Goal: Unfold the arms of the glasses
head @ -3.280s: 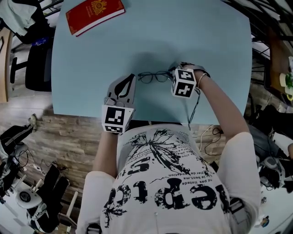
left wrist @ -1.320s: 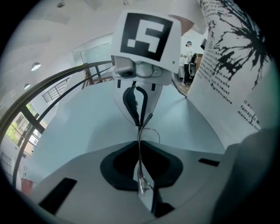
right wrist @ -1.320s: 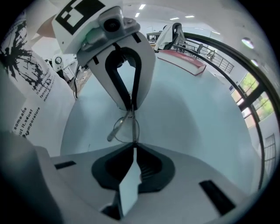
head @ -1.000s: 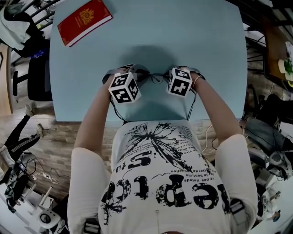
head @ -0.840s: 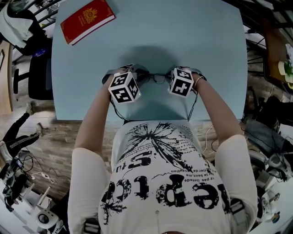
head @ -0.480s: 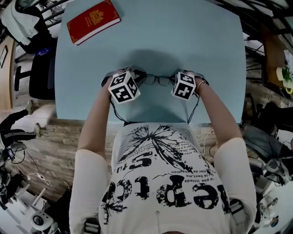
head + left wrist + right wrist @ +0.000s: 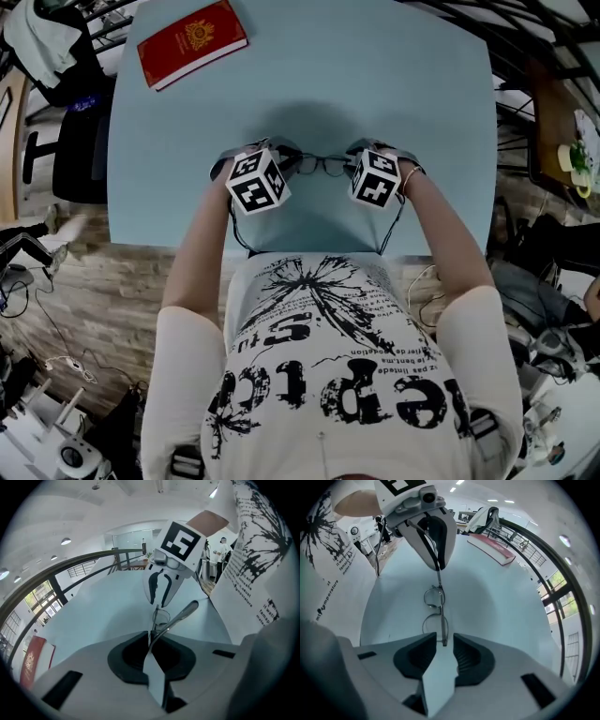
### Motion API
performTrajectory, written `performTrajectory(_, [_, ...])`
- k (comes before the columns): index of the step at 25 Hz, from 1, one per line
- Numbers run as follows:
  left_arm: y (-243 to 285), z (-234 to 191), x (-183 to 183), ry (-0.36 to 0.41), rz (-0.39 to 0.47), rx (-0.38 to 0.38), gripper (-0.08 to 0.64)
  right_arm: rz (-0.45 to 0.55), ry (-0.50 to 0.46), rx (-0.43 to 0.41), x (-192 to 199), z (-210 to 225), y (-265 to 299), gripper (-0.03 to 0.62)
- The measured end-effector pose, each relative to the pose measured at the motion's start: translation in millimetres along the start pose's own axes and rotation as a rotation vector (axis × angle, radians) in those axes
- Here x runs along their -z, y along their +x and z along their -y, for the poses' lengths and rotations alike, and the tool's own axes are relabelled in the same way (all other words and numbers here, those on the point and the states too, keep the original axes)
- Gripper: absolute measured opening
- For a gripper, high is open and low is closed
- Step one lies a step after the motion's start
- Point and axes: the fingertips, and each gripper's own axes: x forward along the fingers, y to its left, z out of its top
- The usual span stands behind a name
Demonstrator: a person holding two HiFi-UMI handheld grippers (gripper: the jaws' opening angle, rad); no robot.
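A: What carries the things?
B: A pale blue table (image 7: 394,84), before me.
A: And what lies on it?
B: A red book (image 7: 192,42) at its far left corner; glasses (image 7: 322,165) nearer me, apparently resting.

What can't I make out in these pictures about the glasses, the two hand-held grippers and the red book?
- Head view: the marker cubes cover both ends of the glasses, so neither grip shows.
- Left gripper view: the left hand-held gripper, shut on the glasses, hides the hinge.
- Right gripper view: glasses seen end-on between the right hand-held gripper's opening jaws; that arm's fold is unclear.
- Red book: cover print too small, head view.
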Motion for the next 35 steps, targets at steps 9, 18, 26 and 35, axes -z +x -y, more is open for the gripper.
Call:
performTrajectory(9, [-1.5,2.5,-2.5,-0.024,0.027,0.003,0.031,0.041,-0.149,-0.009,-64.2,-5.6,13.4,0.096])
performTrajectory(18, [-2.9,1.4,2.5,-0.051,0.008,0.002,0.031,-0.029,-0.235,-0.033,-72.1,-9.3,35.4,0.066])
performTrajectory(26, [-7.3,3.6,11.6,-0.082,-0.022,-0.006,0.031,0.031,-0.245,0.042,-75.2,-9.7,13.0,0.031])
performTrajectory(35, [-12.3,1.0,17.6,-0.097,-0.010,-0.031,0.031,0.054,-0.243,0.148,-55.6,-4.8,-20.6,0.031])
